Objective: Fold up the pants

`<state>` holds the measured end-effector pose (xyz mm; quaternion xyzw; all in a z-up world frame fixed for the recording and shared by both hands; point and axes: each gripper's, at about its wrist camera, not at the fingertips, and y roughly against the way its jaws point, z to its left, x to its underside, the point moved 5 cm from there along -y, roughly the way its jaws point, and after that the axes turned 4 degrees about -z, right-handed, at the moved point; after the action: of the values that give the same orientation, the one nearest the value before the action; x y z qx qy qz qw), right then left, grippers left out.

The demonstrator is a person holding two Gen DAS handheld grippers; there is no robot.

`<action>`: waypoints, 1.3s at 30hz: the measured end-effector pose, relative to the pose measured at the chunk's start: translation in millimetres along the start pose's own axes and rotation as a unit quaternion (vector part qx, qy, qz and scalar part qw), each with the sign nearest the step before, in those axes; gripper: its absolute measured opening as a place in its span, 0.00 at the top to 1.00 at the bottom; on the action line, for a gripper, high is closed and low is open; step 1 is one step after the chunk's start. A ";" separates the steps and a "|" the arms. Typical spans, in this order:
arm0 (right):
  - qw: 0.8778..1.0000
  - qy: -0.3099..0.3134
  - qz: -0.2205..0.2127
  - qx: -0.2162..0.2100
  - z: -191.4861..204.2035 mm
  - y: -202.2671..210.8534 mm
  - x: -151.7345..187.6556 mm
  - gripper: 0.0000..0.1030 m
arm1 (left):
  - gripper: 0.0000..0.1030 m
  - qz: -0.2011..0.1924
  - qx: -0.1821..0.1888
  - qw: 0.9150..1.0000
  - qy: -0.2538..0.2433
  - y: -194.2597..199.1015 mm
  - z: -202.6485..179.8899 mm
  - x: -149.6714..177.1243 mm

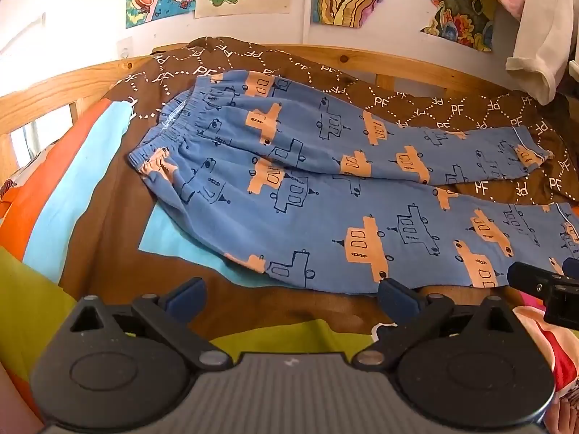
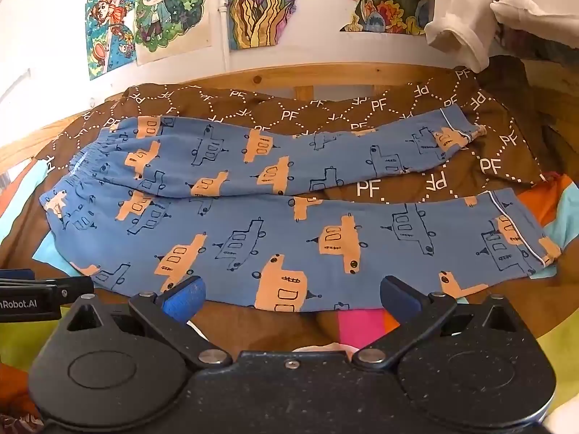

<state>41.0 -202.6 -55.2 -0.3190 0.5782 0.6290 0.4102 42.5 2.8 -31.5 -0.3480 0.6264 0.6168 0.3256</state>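
Blue pants [image 1: 307, 188] with orange and dark boat prints lie spread flat on the bed, waistband at the left, two legs running right and slightly apart. In the right wrist view the pants [image 2: 289, 224] fill the middle. My left gripper [image 1: 293, 294] is open and empty, just short of the near leg's front edge. My right gripper [image 2: 293, 296] is open and empty, at the near leg's front edge. The right gripper's tip shows at the right of the left wrist view [image 1: 542, 282]; the left gripper's tip shows at the left of the right wrist view [image 2: 39, 293].
The pants lie on a brown "PF" patterned blanket [image 1: 452, 108] over a colourful bed cover [image 1: 72, 188]. A wooden bed frame [image 1: 398, 61] runs behind, below a wall with posters [image 2: 267, 3]. A white garment [image 2: 466, 18] hangs at the upper right.
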 end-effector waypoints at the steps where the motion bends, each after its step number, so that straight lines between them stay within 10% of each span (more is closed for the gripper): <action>1: 1.000 0.000 0.000 0.000 -0.7 0.4 -0.3 0.01 | 0.00 0.000 0.000 1.000 0.000 0.1 0.0 0.2; 39: 1.000 -0.006 0.011 0.004 2.1 -1.8 1.4 0.01 | 0.00 0.001 0.003 1.000 -0.005 -1.2 -2.6 3.0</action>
<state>42.1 -200.4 -57.0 -0.3073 0.5817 0.6329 0.4083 42.0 0.1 -34.6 -0.3435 0.6270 0.6171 0.3288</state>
